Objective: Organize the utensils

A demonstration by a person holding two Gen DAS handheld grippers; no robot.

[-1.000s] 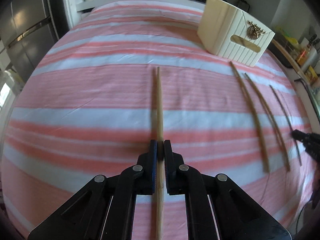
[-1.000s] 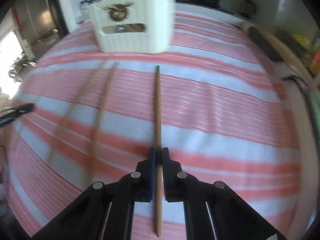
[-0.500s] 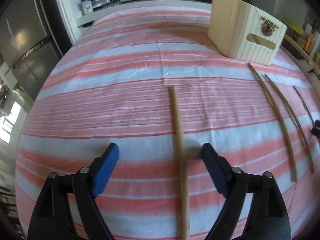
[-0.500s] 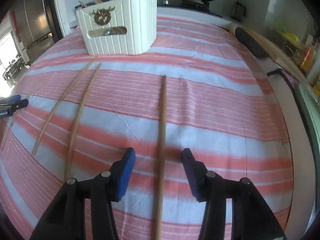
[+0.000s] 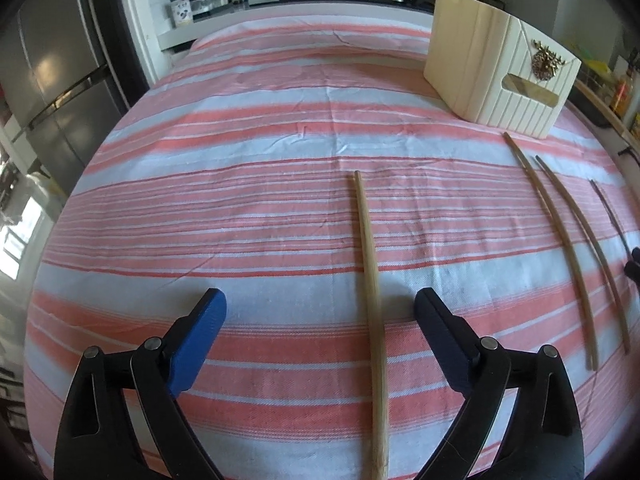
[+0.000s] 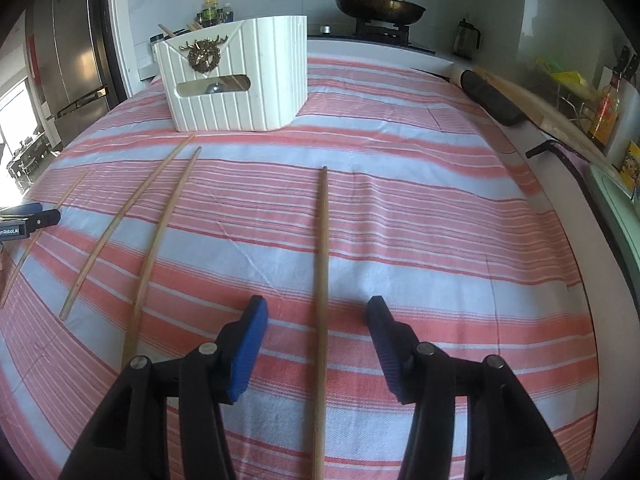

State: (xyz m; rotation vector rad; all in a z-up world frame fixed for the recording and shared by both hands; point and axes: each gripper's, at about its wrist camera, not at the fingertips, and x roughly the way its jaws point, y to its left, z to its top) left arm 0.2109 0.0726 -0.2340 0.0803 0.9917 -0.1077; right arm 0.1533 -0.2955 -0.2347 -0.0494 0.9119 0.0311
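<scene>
The left gripper (image 5: 320, 312) has its jaws opening, blue pads wide apart, and a long wooden chopstick (image 5: 370, 280) lies flat on the striped cloth (image 5: 240, 200) between them, touched by neither pad. The right gripper (image 6: 314, 312) is also opening, narrower, with another chopstick (image 6: 321, 280) lying loose between its pads. Between the 2 tools, 2 more chopsticks (image 6: 132, 216) lie side by side on the cloth, near each other but apart, their far tips pointing toward a white ribbed bin (image 6: 240, 80). The bin stands at the far side of the table, a gold ornament on its front, with stick ends poking above its rim. Nothing lies between either chopstick and the bin. Behind it, a lidded pan (image 6: 380, 6) sits on the stove, and a steel fridge (image 5: 52, 80) stands to the left.
</scene>
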